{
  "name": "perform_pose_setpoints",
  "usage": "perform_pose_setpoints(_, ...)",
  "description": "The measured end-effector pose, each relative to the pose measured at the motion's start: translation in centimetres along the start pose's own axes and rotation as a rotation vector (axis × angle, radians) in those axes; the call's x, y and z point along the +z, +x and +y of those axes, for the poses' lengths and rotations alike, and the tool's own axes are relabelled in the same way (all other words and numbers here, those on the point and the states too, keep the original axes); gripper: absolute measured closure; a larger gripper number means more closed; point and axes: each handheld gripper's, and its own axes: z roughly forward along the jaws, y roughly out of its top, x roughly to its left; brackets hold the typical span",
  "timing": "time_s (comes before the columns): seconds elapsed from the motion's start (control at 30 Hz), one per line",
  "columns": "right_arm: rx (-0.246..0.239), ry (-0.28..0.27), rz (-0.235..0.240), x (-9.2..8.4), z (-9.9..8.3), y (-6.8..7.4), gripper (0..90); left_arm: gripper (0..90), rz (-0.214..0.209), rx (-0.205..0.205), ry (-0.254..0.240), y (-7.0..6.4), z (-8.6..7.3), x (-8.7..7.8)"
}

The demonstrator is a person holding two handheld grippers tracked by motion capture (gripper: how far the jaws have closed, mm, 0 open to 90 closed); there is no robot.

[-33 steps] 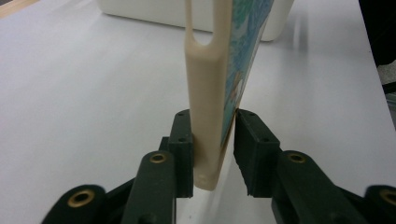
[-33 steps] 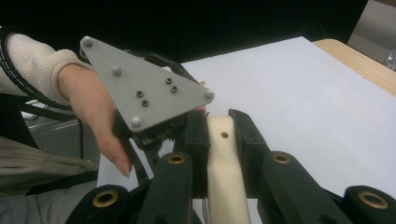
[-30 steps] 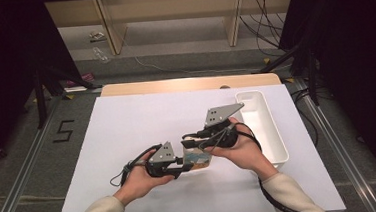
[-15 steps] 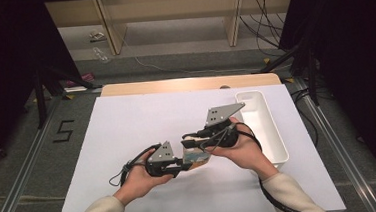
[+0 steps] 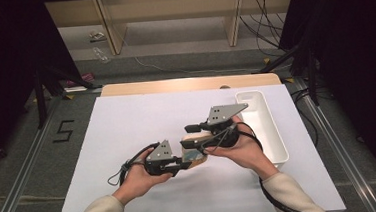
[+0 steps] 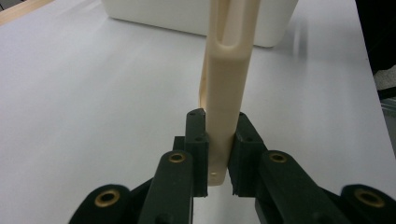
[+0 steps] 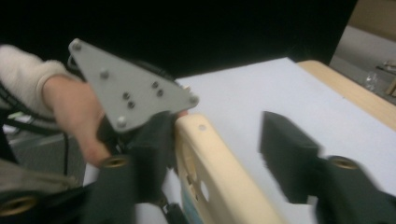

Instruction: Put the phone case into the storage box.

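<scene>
Sitting right of centre, the white bin (image 5: pixel 273 130) has nothing visible inside; no readable writing. Near its left, the left gripper (image 6: pixel 218 154) clamps the cream plastic piece (image 6: pixel 226 93); the right gripper (image 7: pixel 224 158) has just opened, jaws straddling it

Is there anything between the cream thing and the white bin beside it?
Nothing visible. The left claw grips the cream piece, and the table between it and the white bin lies bare. The right claw, just opened, straddles the piece.
</scene>
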Motion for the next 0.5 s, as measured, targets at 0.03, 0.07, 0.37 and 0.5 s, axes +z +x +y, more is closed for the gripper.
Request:
perform_pose_setpoints(0.03,-0.001,-0.009,-0.011,-0.04,0.01,-0.03,30.6,79.5,0.004,-0.003,0.003,0.06,-0.05,-0.01)
perform_pose_setpoints(0.07,-0.005,-0.022,-0.033,-0.07,0.03,-0.04,24.0,79.5,0.007,-0.007,0.005,0.06,-0.08,-0.01)
perform_pose_setpoints(0.37,-0.007,-0.070,-0.108,-0.34,-0.06,-0.26,13.1,79.5,0.041,-0.060,-0.001,0.16,0.06,-0.26)
perform_pose_setpoints(0.5,0.013,-0.099,-0.135,-0.52,-0.26,-0.38,10.7,79.4,0.075,-0.112,-0.017,0.34,0.11,-0.62)
